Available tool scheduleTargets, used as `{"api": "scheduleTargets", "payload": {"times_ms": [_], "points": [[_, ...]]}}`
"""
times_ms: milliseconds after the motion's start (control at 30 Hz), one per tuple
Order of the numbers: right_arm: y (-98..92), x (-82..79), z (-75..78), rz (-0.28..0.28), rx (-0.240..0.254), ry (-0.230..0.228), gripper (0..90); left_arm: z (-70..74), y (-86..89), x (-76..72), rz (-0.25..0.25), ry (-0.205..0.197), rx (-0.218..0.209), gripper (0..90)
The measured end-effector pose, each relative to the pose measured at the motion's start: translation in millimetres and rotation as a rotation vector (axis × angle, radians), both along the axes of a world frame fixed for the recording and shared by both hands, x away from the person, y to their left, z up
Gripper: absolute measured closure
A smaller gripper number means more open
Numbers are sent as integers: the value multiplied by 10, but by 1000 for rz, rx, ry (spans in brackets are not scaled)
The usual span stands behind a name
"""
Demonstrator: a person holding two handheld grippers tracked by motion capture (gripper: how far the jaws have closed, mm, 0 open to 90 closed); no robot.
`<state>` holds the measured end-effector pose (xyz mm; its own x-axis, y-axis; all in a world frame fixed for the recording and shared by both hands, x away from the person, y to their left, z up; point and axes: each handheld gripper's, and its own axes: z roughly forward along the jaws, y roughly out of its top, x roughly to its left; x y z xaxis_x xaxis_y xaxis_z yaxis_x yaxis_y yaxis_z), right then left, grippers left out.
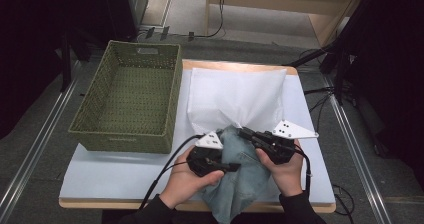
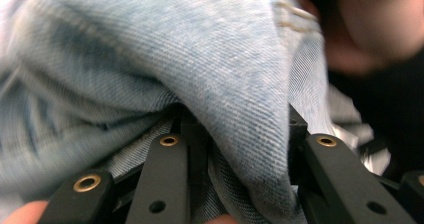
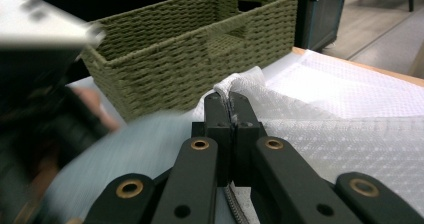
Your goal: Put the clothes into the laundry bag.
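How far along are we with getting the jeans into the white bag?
Done: the right gripper is shut on the white bag's mouth edge. In hand: the left gripper has the jeans bunched between its jaws at the opening. Left: most of the denim is outside the bag, and the green basket holds nothing.

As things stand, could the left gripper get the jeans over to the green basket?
Probably yes. The left gripper is shut on the jeans, and the woven basket stands open-topped just left of it. But the right gripper pinches the white bag edge near the denim, which may snag.
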<state>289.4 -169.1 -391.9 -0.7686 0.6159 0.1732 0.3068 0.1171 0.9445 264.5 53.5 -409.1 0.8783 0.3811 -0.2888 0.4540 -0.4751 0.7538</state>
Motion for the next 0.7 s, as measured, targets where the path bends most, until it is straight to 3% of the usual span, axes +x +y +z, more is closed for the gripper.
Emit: {"api": "scheduleTargets", "payload": {"times_ms": [33,67,100,167,233,267,367,433,467,533,600,633,700], "points": [[-14,5,-5,-4,5,3,900,-48,-39,4,-7,11,18,669],[-32,10,-7,-9,9,4,900,-97,-49,30,17,25,39,664],[-41,6,-4,-14,11,5,900,-162,-35,84,67,49,33,650],[-47,-4,4,-14,10,1,900,-278,49,208,191,99,-3,618],[-23,-12,-6,-11,-9,3,900,-342,98,264,230,112,-51,590],[-5,-11,-21,-7,-18,4,900,-347,88,258,226,96,-66,562],[28,7,-79,-1,-38,16,900,-263,75,192,237,10,-44,281],[18,25,-104,-7,-41,29,900,-173,146,166,242,-1,-65,122],[6,34,-113,-11,-38,35,900,-124,207,154,260,-28,-66,86],[-19,47,-124,-16,-35,37,900,-39,357,143,325,-86,-83,63],[-40,54,-126,-23,-32,38,900,4,487,129,464,-147,-62,112],[-49,58,-127,-21,-29,40,900,-1,518,139,521,-149,-41,201],[-55,65,-133,-27,-26,42,900,-83,516,194,542,-109,13,245]]}}
